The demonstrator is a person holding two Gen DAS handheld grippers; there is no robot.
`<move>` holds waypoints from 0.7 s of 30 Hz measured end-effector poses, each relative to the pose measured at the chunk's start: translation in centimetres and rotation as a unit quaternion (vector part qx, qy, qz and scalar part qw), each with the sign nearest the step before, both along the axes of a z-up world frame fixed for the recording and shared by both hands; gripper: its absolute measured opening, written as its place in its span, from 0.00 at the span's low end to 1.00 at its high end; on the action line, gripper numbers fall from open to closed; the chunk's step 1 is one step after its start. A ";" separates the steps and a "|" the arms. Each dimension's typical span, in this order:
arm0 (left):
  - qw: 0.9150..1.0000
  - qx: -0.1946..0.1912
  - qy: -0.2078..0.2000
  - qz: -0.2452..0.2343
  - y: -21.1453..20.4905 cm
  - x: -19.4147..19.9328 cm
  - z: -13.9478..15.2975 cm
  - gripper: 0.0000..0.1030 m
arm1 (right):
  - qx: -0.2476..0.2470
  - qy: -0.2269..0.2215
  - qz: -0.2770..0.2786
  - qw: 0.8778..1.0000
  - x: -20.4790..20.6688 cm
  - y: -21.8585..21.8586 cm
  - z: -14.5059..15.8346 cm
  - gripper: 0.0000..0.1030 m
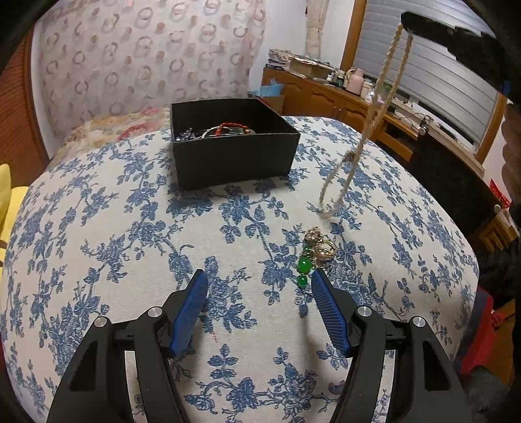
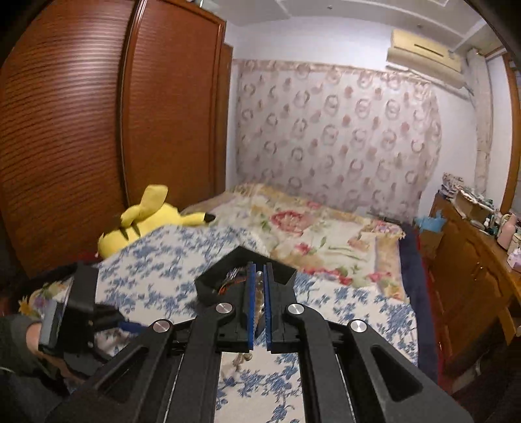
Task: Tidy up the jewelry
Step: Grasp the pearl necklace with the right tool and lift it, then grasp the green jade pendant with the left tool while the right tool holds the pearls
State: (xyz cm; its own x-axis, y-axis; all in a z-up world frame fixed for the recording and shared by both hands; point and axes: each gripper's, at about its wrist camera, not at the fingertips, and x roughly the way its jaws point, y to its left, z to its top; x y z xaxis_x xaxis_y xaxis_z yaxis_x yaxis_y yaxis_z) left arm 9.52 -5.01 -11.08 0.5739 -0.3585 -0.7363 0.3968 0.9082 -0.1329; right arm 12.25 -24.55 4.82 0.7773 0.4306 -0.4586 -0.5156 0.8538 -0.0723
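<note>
- Black box (image 1: 232,153) sits on the blue-floral cloth (image 1: 130,227), lid off. Inside: a tangle of jewelry, with a red cord piece (image 1: 228,126) and some silvery/dark beads visible; the rest is too jumbled to tell.
- Left gripper (image 1: 259,288): fingers spread wide, holding nothing, low over the cloth.
- Green-stone piece (image 1: 303,266) with gold-tone rings (image 1: 320,244) lies on the cloth, outside the box, just beside the left gripper's right fingertip.
- Right gripper (image 2: 259,270): pads nearly pressed together, pinching the pearl necklace (image 1: 368,123). In the right wrist view the beads (image 2: 259,293) show in the slot between the pads.
- Necklace hangs as a long loop from the right gripper (image 1: 433,29), raised high at the upper right of the left wrist view. Its bottom end is at or just above the cloth, to the right of the box; cannot tell if it touches.
- Right wrist view: box (image 2: 241,276) lies straight ahead, behind the fingertips.
- Yellow plush (image 2: 146,221) on the bed beyond.
</note>
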 end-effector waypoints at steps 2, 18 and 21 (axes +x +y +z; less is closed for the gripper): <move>1.000 0.002 0.001 -0.006 -0.5 0.0 -0.1 0.61 | -0.003 -0.001 -0.006 1.000 0.0 -0.3 0.0 0.05; 0.997 0.058 -0.004 -0.046 -4.2 1.3 -1.2 0.27 | 0.002 0.040 -0.018 0.999 0.3 -1.3 -3.9 0.05; 0.995 0.082 -0.016 -0.057 -4.5 1.1 -1.2 0.10 | 0.002 0.043 -0.018 0.999 0.3 -1.2 -4.2 0.05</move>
